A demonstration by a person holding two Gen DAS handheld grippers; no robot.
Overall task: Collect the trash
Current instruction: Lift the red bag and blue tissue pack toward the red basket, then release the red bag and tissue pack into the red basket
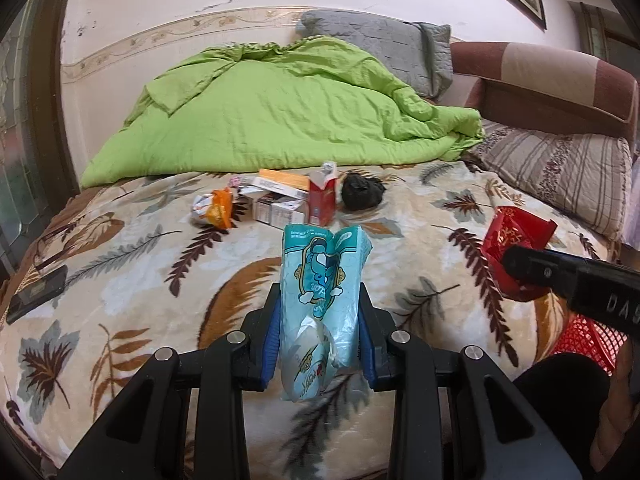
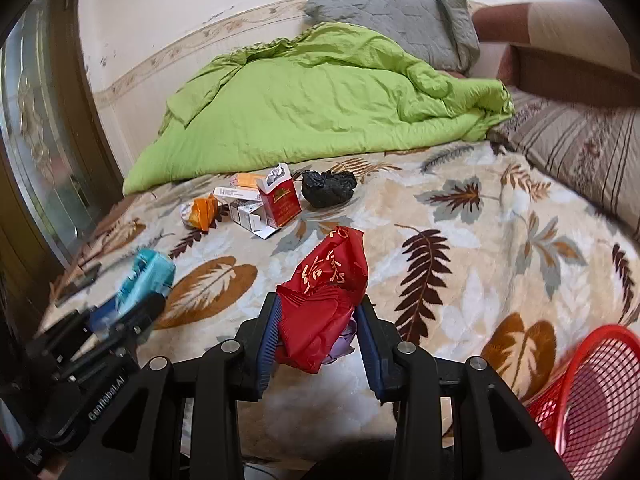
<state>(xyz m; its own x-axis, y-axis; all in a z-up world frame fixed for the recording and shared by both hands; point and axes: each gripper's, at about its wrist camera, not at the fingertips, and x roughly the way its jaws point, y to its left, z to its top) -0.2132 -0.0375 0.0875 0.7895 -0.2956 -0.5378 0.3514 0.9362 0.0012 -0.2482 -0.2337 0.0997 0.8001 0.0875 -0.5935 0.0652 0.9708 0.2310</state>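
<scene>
Between the left gripper's (image 1: 320, 316) pads sits a squeezed light blue wrapper (image 1: 320, 280). Right gripper (image 2: 318, 332) pinches a crumpled red bag (image 2: 324, 300). More trash lies mid-bed: red carton (image 1: 321, 200), black bag (image 1: 360, 192). Red basket (image 2: 592, 396) waits at the near edge.

You see a light-blue cartoon-printed wrapper (image 1: 320, 280), a red bag with gold characters (image 2: 324, 292), a lime-green quilt (image 1: 280, 116), a leaf-patterned beige bed blanket (image 1: 120, 280) and a red mesh basket (image 2: 592, 400).
</scene>
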